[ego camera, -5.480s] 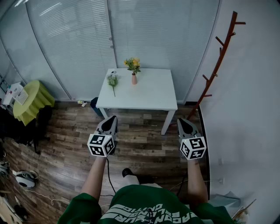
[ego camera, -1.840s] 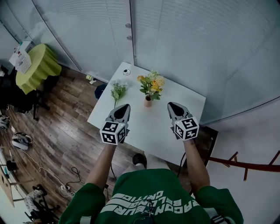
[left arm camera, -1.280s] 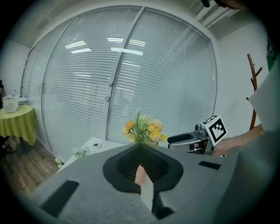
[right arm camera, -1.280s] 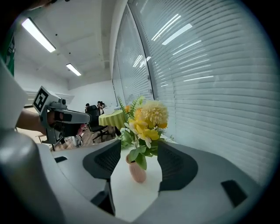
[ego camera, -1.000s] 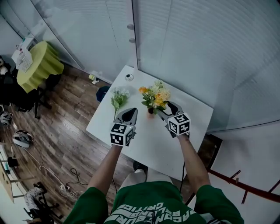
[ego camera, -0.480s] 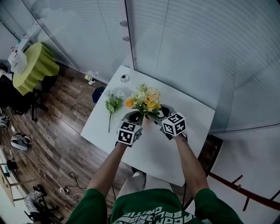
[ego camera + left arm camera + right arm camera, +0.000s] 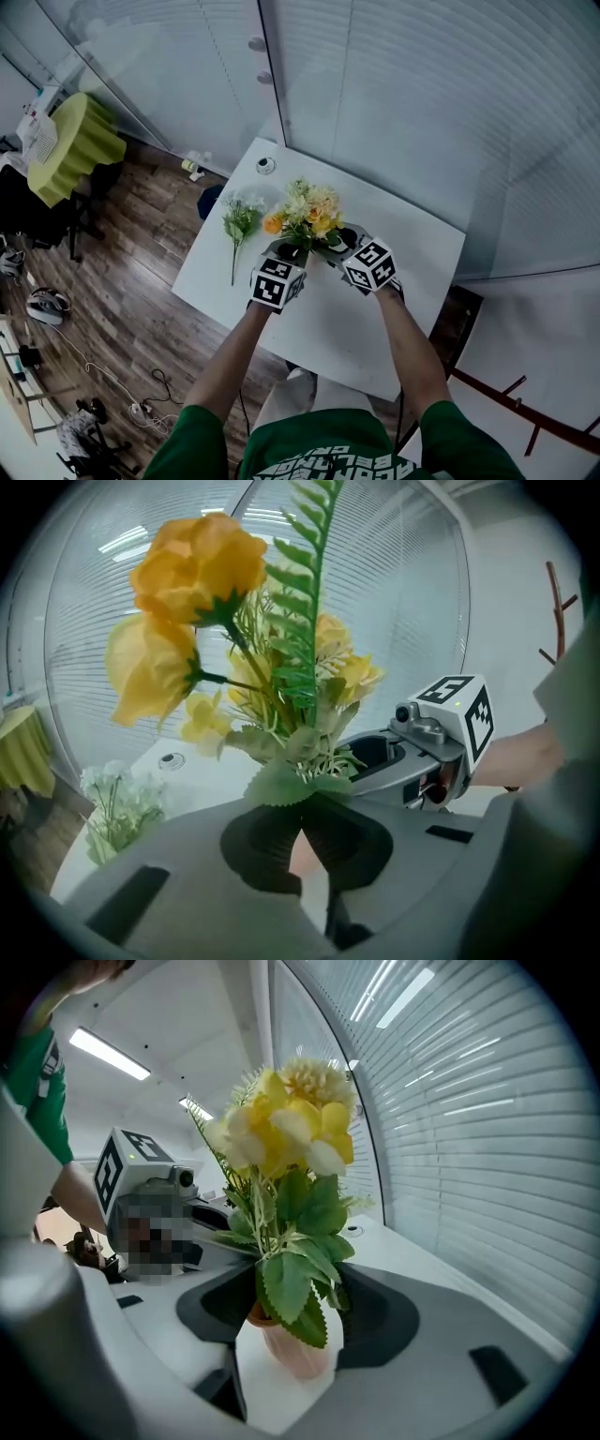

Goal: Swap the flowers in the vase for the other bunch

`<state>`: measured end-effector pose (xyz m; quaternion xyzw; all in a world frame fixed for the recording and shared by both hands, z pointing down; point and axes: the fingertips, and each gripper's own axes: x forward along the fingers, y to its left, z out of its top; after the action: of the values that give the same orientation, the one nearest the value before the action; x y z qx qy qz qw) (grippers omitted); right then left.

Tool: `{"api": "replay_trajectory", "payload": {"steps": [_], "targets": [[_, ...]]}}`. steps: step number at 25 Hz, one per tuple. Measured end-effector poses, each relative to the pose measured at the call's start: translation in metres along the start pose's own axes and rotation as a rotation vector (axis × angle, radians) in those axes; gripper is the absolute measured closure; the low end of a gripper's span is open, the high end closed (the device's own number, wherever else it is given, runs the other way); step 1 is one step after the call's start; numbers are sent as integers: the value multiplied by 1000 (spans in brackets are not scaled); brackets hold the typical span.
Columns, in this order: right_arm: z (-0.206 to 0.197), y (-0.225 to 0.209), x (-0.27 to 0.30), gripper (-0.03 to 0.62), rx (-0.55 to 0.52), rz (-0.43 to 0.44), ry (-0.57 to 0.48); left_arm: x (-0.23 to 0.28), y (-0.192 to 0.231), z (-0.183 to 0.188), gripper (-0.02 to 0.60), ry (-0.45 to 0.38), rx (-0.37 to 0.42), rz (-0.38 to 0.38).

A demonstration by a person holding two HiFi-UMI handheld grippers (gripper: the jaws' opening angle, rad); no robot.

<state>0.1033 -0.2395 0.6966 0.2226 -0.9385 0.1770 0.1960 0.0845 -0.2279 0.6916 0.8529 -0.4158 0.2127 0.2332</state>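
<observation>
The left gripper (image 7: pixel 302 829) has its jaws drawn almost together, pinching the base of the stems of the yellow bouquet (image 7: pixel 298 682) just above the mouth of the pink vase (image 7: pixel 292 1352). The bouquet stands upright, its stems vertical, with the blossoms and a fern frond pointing up. The right gripper (image 7: pixel 291 1309) comes in from the other side with its jaws wide apart. They have just been closing a little, and the vase stands between them with a sliver of space at each pad. The vase is upright on the white table (image 7: pixel 403 281), near its middle, and holds the yellow bouquet. To its left, apart from it, the white bunch (image 7: pixel 240 217) lies flat on the table, blooms toward the far side and stem running toward the near left edge. Both bare forearms (image 7: pixel 230 361) reach out from green sleeves (image 7: pixel 187 436) and converge on the vase, the grippers tilted downward.
</observation>
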Motion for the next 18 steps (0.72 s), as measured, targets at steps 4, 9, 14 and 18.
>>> {"api": "replay_trajectory", "payload": {"steps": [4,9,14,18], "targets": [[-4,6,1,385,-22,9,-7,2,0,-4,577,4,2,1],[-1,6,0,463,-62,-42,-23,4,-4,-4,577,12,5,-12],[0,8,-2,527,-94,-69,-50,5,-2,-6,577,13,12,-9],[-3,10,-1,536,-96,-86,-67,5,0,-8,577,17,14,-16]]}}
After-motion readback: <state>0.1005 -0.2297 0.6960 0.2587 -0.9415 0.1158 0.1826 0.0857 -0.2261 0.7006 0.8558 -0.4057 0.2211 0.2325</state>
